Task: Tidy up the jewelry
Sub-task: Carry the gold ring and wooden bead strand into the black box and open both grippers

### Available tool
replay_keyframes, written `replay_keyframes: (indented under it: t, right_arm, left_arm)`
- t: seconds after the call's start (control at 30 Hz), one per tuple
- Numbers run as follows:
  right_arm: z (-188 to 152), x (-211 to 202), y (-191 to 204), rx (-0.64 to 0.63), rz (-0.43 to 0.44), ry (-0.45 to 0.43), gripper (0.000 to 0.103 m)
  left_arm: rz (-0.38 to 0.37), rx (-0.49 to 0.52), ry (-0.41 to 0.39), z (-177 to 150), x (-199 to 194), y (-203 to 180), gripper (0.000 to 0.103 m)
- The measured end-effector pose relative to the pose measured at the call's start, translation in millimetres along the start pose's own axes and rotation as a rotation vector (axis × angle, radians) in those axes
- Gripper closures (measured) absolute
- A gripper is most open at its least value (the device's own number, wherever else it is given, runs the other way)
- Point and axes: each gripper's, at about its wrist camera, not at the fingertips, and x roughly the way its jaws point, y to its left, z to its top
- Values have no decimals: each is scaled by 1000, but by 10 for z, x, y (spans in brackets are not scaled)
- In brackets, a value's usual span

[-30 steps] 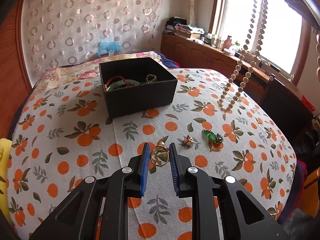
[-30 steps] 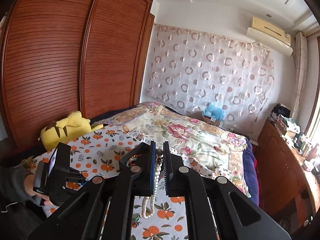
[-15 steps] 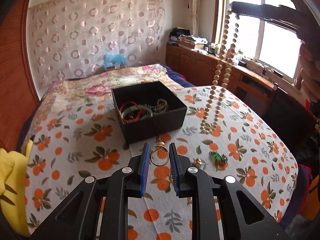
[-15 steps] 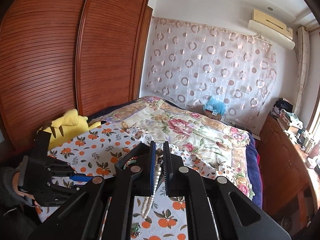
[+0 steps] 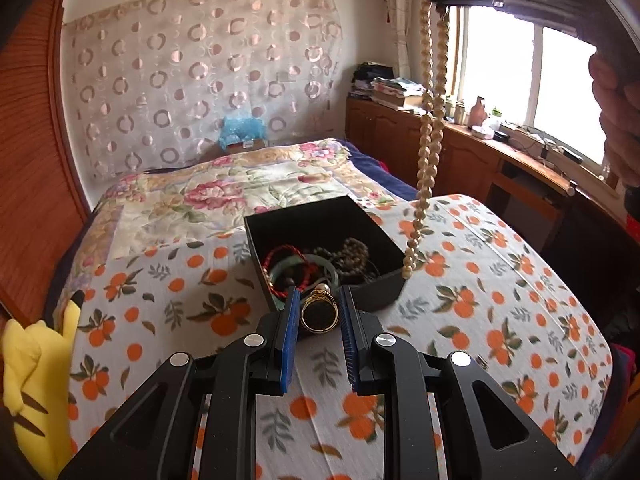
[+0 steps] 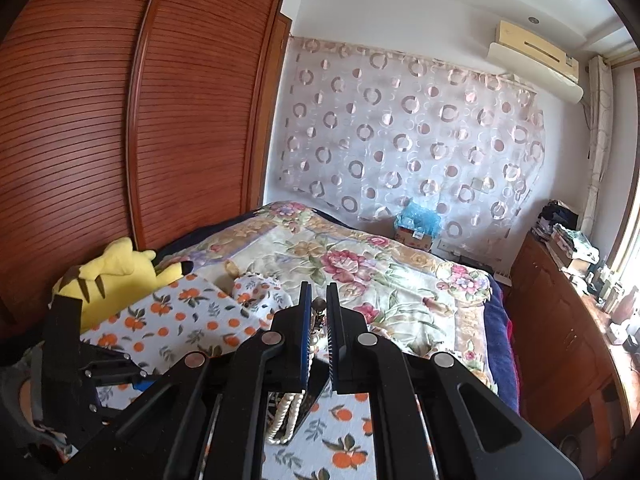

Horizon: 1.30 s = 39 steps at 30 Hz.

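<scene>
My left gripper [image 5: 319, 307] is shut on a gold ring [image 5: 319, 313] with a pearl on top, held just in front of the black box [image 5: 380, 296]. The box sits on the orange-print cloth and holds red cord bracelets, a green bangle and dark bead strings. My right gripper [image 6: 319, 312] is shut on the clasp end of a cream bead necklace [image 6: 285, 416], which hangs below its fingers. In the left wrist view that necklace [image 5: 426, 136] dangles from the right gripper at the top right, its lowest beads by the box's right corner.
A yellow plush toy [image 5: 32, 384] lies at the cloth's left edge. A floral quilt [image 5: 224, 192] covers the bed behind the box. Wooden cabinets [image 5: 472, 160] with clutter run under the window on the right. A slatted wardrobe [image 6: 140, 120] stands on the left.
The left gripper rose with the ring and came up to the box. The right gripper carried the hanging necklace left, from over the cloth to the box's right corner.
</scene>
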Motion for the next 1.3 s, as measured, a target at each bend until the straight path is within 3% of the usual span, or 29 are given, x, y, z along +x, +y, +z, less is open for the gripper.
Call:
replay_keyframes:
  t: [0.27, 0.57, 1.3]
  right_arm:
    - [144, 172, -94, 30, -6, -1, 95]
    - [-153, 580, -74, 68, 32, 82, 95]
    - [-878, 1251, 106, 152, 106, 256, 94]
  left_arm:
    - [20, -22, 19, 151, 259, 101, 85]
    - [15, -49, 49, 179, 518, 99, 84]
    - [22, -42, 49, -78, 273, 110, 74]
